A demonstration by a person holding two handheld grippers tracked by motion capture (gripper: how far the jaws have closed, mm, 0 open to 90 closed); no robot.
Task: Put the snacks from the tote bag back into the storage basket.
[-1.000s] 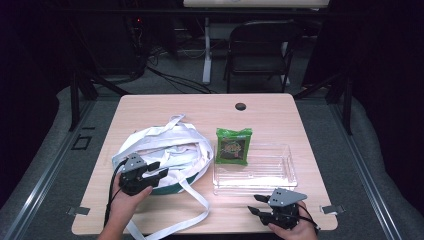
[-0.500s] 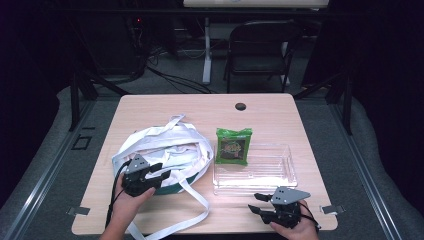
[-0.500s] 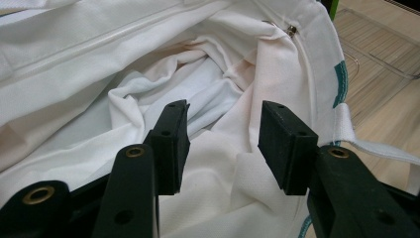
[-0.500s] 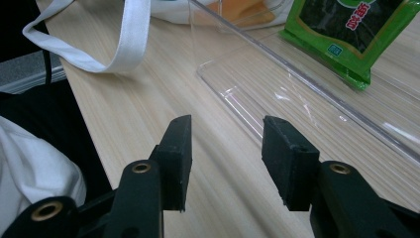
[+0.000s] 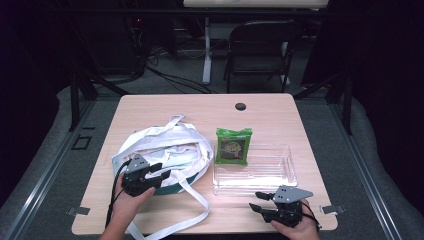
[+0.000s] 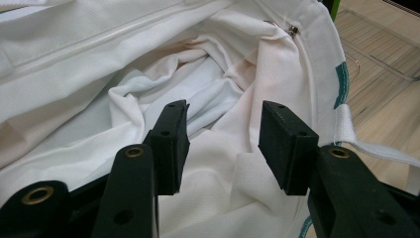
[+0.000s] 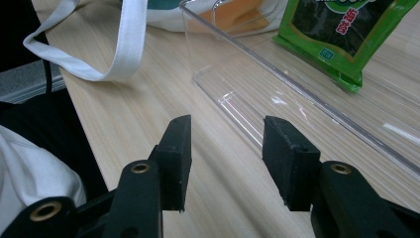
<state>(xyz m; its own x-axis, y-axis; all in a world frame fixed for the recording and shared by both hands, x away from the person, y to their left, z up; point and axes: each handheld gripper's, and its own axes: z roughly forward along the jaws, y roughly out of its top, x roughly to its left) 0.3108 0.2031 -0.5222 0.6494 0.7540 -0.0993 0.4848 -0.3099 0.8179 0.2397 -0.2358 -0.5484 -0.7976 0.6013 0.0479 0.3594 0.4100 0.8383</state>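
Currently the left claw [image 6: 223, 144] hangs spread over the bag [image 5: 165, 150] near the counter's [image 5: 280, 107] left edge, pinching nothing; the right claw [image 7: 228, 158] rests spread near the front edge by the tray [image 5: 270, 172]. Loose cloth could slip or bunch if pinched shallowly.

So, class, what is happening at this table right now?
A person at a wooden table holds a two-jaw gripper in each hand. The left gripper hovers with open jaws over the mouth of a white cloth bag, with nothing between its pads. The right gripper is also open and empty, above the bare tabletop near the front of a clear plastic tray. A green snack packet leans at the tray's far left corner, untouched.
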